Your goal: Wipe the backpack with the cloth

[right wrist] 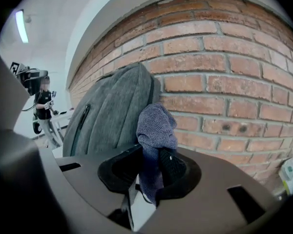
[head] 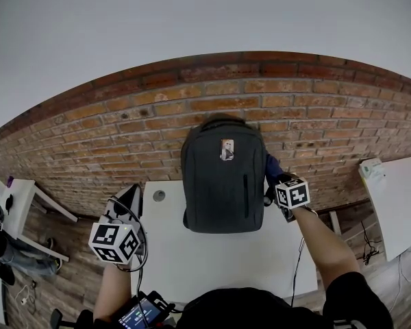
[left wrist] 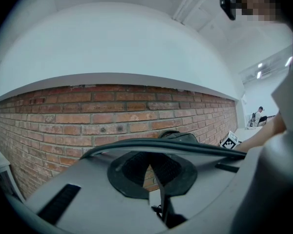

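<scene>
L gripper (left wrist: 151, 172): jaws together, nothing btwn them, over left edge of desk (head: 192, 259), well apart from backpack (head: 222, 177). The backpack stands upright mid-desk against brick wall (head: 123, 125). Just beside its right side, blue-purple cloth (right wrist: 156, 126), clamped in R gripper (right wrist: 154, 167).

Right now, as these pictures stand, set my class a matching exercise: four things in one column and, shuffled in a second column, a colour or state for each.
Things
1. backpack
2. cloth
3. left hand-held gripper
4. table

Colour or state
A. white
B. jaws together, nothing between them
C. dark grey, upright by the brick wall
D. clamped in the right hand-held gripper

Pairs: 1-C, 2-D, 3-B, 4-A
</scene>
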The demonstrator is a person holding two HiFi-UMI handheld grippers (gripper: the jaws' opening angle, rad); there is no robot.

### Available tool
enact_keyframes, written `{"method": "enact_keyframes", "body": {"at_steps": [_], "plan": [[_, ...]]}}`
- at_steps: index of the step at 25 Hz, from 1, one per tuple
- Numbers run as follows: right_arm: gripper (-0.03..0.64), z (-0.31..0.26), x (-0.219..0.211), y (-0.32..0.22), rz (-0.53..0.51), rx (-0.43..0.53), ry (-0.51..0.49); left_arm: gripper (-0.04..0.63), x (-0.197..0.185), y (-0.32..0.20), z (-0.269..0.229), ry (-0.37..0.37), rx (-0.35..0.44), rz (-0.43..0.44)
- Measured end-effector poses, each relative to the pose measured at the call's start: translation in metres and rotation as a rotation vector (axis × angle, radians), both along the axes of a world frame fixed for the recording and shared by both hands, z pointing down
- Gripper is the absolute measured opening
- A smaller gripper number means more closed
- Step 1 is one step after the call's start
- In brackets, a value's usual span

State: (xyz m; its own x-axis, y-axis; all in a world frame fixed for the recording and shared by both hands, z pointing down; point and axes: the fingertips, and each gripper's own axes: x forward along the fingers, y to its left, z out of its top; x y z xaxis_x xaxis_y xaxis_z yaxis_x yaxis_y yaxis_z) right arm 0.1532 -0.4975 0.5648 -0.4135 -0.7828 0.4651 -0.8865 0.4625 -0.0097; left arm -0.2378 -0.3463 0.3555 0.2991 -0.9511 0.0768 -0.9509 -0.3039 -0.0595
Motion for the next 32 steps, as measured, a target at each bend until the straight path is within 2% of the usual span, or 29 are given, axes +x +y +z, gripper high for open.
{"method": "enact_keyframes", "body": {"at_steps": [5, 9, 19, 23, 28, 32], "plan": [[0.084, 0.058, -0.008, 0.043, -0.021, -0.081, 0.01, -0.003, 0.005, -0.001, 0.002, 0.027, -0.005, 0.008], [0.085, 0.105, -0.008, 0.084, 0.005, -0.161, -0.032, -0.003, 0.005, -0.001, 0.001, 0.018, -0.006, 0.01], [0.086, 0.135, -0.02, 0.138, -0.012, -0.209, -0.057, -0.003, 0.012, 0.0, 0.006, 0.024, -0.015, 0.019], [0.086, 0.114, -0.03, 0.14, -0.041, -0.156, -0.066, -0.003, 0.011, 0.002, 0.007, 0.023, -0.018, 0.018], [0.086, 0.046, -0.052, 0.118, -0.102, -0.008, -0.073, -0.003, 0.017, 0.003, 0.008, 0.016, -0.018, 0.028], [0.086, -0.011, -0.064, 0.085, -0.106, 0.085, -0.094, -0.003, 0.015, 0.005, 0.009, 0.019, -0.019, 0.022]]}}
